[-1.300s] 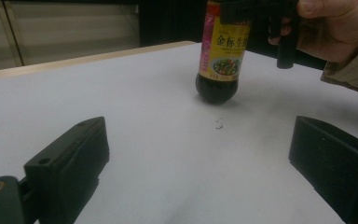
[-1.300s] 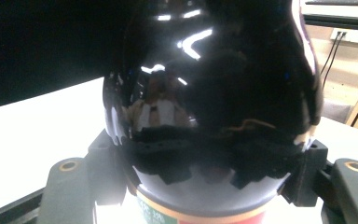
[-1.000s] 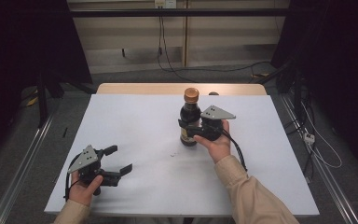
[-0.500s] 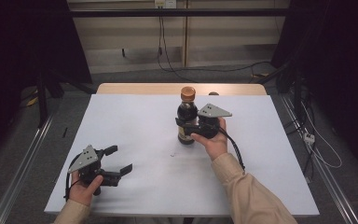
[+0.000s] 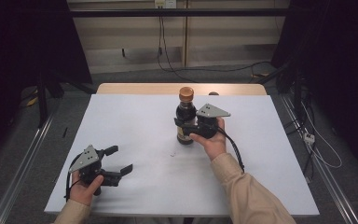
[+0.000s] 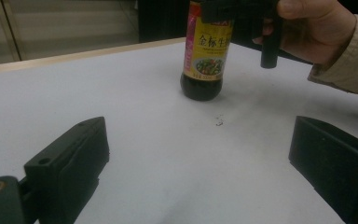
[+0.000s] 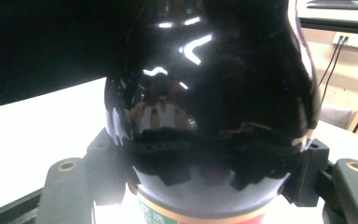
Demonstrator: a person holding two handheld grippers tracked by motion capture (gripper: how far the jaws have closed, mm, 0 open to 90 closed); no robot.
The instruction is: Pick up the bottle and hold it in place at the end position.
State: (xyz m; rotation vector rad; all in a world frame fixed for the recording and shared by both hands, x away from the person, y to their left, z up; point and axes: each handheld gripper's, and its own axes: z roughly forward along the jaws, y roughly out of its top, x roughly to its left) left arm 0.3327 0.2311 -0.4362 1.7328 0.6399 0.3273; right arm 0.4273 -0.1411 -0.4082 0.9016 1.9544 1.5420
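Left gripper [image 5: 116, 164] rests low on the white table sheet [image 5: 135, 121], well to the left of and nearer the person than the sauce bottle [image 5: 185, 122]. Its jaws stand wide apart with nothing between them; the left gripper view shows bare sheet in the gap. This idle, spread posture likely keeps it ready to assist without crowding the bottle, toward which its jaws point.

A small dark speck [image 6: 219, 122] lies on the sheet just in front of the bottle, on the person's side.

The bottle stands upright near the middle of the sheet, its base [image 6: 200, 91] seated on the surface and its brown cap [image 5: 186, 94] uppermost. The label [image 6: 209, 51] faces the left gripper.

Right gripper [image 5: 186, 127] clamps the bottle from the right, jaws closed around the dark glass shoulder above the label band, as the right gripper view confirms with the pads pressed to either side of the glass. A grip at this height, on the wide body rather than the narrow neck, probably gives the firmest purchase and keeps the bottle vertical. The right hand [image 5: 212, 140] wraps the gripper body just right of the bottle.
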